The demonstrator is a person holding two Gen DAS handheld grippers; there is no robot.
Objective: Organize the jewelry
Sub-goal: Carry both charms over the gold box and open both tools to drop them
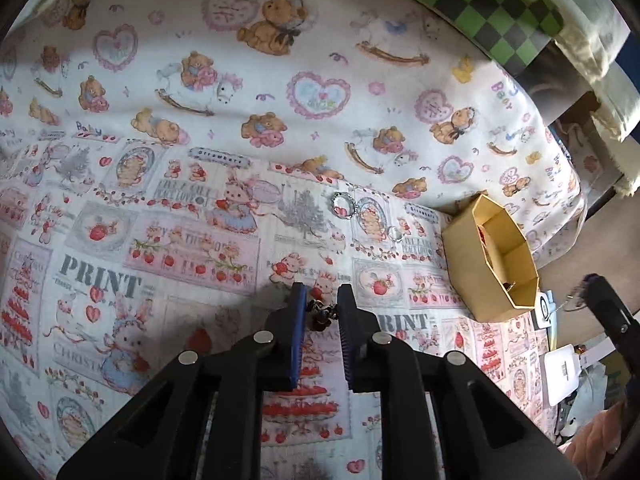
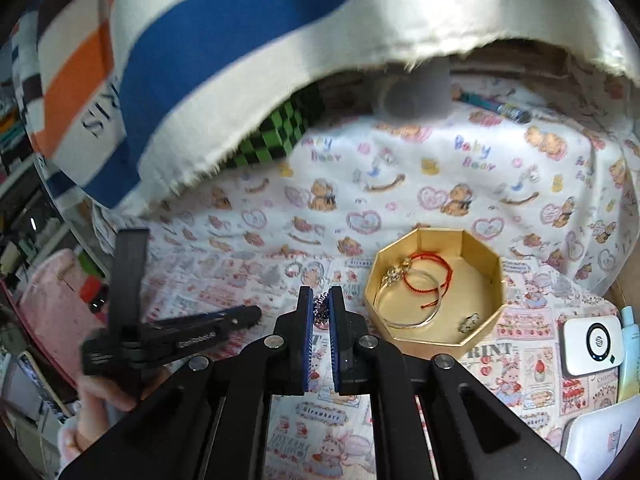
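Two grippers: the left gripper [image 1: 322, 300], lower centre, jaws narrowed around a small dark trinket [image 1: 320, 314], contact unclear; the right gripper [image 2: 321, 302] clenched on a beaded piece [image 2: 321, 308], mostly hidden. Octagonal gold box [image 2: 480, 280] right of centre holds a bangle [image 2: 404, 312] and red cord [image 2: 430, 280]. Surface: printed cloth [image 1: 160, 240]; striped fabric [image 2: 240, 40] fills the upper frame.

The box [image 2: 434, 288] sits on the table [image 2: 400, 184]; bangles [image 2: 404, 304] and a cord [image 2: 428, 280] lie in it; two rings [image 1: 344, 207] lie left of it.
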